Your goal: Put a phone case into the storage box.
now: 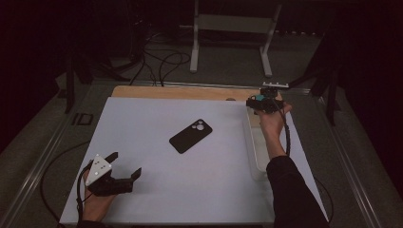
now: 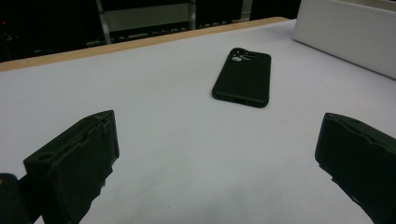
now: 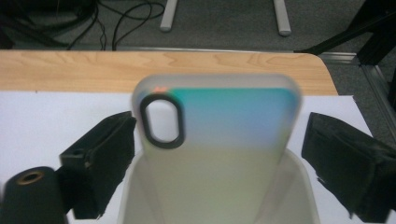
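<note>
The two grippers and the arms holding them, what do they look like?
The left gripper is black with blocky tongs and a grey three-cornered plate dotted with white markers; a black cable loops from it. The right gripper is black with a teal patch, a grey plate and a black cable running down the forearm. The right arm wears a dark long sleeve.

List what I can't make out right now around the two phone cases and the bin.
- Iridescent case: right gripper view, blurred; bin hides its lower end.
- Right hand-held gripper: high view, too small to judge jaw contact.
- Black case: underside hidden against the table.
- Bin interior: high view, forearm covers part.
</note>
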### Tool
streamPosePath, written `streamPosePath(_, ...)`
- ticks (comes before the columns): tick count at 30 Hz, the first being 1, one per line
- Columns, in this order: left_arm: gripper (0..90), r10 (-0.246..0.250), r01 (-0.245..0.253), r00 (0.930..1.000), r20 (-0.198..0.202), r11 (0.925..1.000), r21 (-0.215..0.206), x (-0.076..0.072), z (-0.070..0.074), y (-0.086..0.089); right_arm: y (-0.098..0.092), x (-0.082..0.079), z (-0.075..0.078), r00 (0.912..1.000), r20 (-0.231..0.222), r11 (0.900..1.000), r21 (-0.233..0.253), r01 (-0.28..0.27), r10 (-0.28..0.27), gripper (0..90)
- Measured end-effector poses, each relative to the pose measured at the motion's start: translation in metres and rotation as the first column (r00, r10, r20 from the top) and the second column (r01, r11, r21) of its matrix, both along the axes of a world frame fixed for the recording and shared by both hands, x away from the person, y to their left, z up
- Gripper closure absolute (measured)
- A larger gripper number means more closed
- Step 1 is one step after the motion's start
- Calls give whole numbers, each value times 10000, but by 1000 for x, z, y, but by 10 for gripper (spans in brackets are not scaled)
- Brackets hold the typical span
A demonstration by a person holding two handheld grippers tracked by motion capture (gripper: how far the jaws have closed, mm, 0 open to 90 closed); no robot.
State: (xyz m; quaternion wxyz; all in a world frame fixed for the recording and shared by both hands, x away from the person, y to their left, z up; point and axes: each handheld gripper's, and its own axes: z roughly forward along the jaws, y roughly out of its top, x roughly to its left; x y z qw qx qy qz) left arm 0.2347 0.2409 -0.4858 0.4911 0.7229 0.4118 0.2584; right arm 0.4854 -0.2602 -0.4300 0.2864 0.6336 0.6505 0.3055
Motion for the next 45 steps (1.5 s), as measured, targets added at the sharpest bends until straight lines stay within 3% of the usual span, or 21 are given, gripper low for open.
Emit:
streamPosePath(10,2,16,-16,10000,5,10000,-8,0,0,0,0,-10,10,9986,533,10000,-7,-3,4,86)
streamPosePath(18,2,7,-7,10000,3,10000,36,-1,0,-1,6,-31,17,9908,1057,9963,70,-862,850,88)
streamPosePath(22,2,34,-34,10000,-30,10000,29,0,0,-1,12,-45,20,9792,1133,9853,99,-1708,1686,88)
streamPosePath(24,2,21,-21,10000,-36,10000,30,0,0,-1,17,-53,22,9698,1192,9768,-10,-2143,2129,88)
streamPosePath(25,2,7,-7,10000,-39,10000,44,0,0,-1,23,-62,25,9550,1265,9630,-65,-2696,2682,88)
streamPosePath(26,2,7,-7,10000,-39,10000,44,0,0,-1,23,-62,25,9550,1265,9630,-65,-2696,2682,88)
streamPosePath(27,2,2,-2,10000,-48,10000,45,0,0,-1,28,-71,26,9406,1353,9495,-61,-3136,3115,88)
streamPosePath(28,2,2,-2,10000,-48,10000,45,0,0,-1,28,-71,26,9406,1353,9495,-61,-3136,3115,88)
streamPosePath(29,2,-1,1,10000,-65,10000,44,0,0,-1,33,-80,27,9262,1428,9362,-97,-3513,3490,88)
streamPosePath(30,2,-1,1,10000,-65,10000,44,0,0,-1,33,-80,27,9262,1428,9362,-97,-3513,3490,88)
streamPosePath(31,2,2,-2,10000,-79,10000,39,0,0,-1,38,-91,28,9066,1591,9191,-134,-3938,3907,89)
streamPosePath(32,2,4,-4,10000,-84,10000,37,0,0,-1,38,-91,28,9066,1591,9191,-134,-3938,3907,89)
streamPosePath(33,2,5,-4,9999,-121,10000,35,0,0,-1,42,-100,28,8892,1721,9036,-136,-4281,4239,89)
streamPosePath(34,2,5,-4,9999,-121,10000,35,0,0,-1,42,-100,28,8892,1721,9036,-136,-4281,4239,89)
streamPosePath(35,2,0,0,9999,-163,10000,32,0,0,-1,45,-110,28,8740,1876,8908,-121,-4542,4482,92)
streamPosePath(36,2,0,0,9999,-163,10000,32,0,0,-1,45,-110,28,8740,1876,8908,-121,-4542,4482,92)
streamPosePath(37,2,4,-3,9998,-204,10000,44,1,0,-1,47,-121,27,8588,1983,8765,-25,-4814,4723,92)
streamPosePath(40,2,-6,6,9998,-221,10000,1,1,0,-1,48,-131,25,8454,2128,8647,47,-5023,4899,92)
streamPosePath(41,2,-13,13,9998,-207,10000,1,1,1,-1,48,-143,23,8277,2347,8498,125,-5270,5098,92)
streamPosePath(44,2,3,-4,9998,-210,10000,-35,1,1,-1,50,-151,21,8179,2461,8427,78,-5383,5201,92)
streamPosePath(45,2,10,-11,9997,-235,10000,-4,2,1,-1,51,-161,19,8004,2628,8300,-29,-5578,5388,92)
